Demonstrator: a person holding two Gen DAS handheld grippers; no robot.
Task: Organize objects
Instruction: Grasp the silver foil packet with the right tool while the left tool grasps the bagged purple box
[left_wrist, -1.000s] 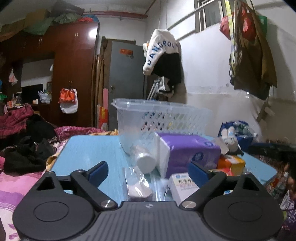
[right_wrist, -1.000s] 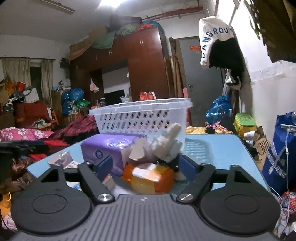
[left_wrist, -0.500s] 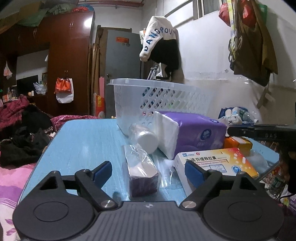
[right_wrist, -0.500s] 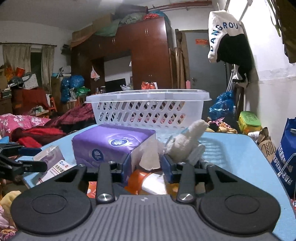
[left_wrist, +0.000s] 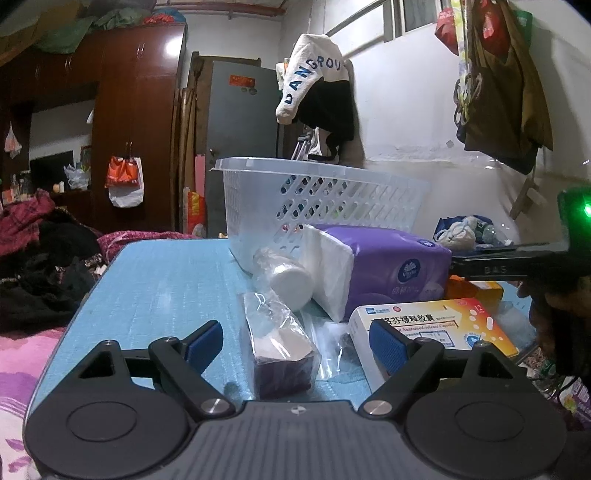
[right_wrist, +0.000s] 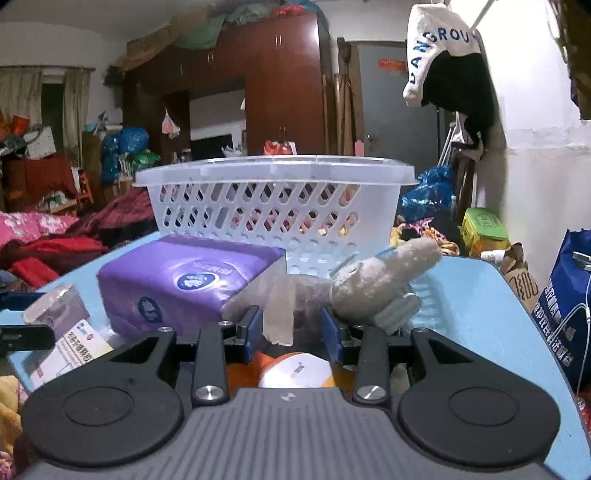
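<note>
A white plastic basket stands at the back of the blue table; it also shows in the right wrist view. My left gripper is open around a small purple packet in clear wrap. A white bottle in plastic, a purple tissue pack and a medicine box lie beside it. My right gripper is shut on a grey plush toy, above an orange packet. The tissue pack lies to its left.
The right gripper's body reaches in at the right of the left wrist view. Bedding and clothes lie left of the table. A blue bag stands right of it. A jacket hangs on the wall behind.
My right gripper has closed on the grey plush toy and lifted it slightly. My left gripper has moved forward and lower around the wrapped purple packet, still open.
</note>
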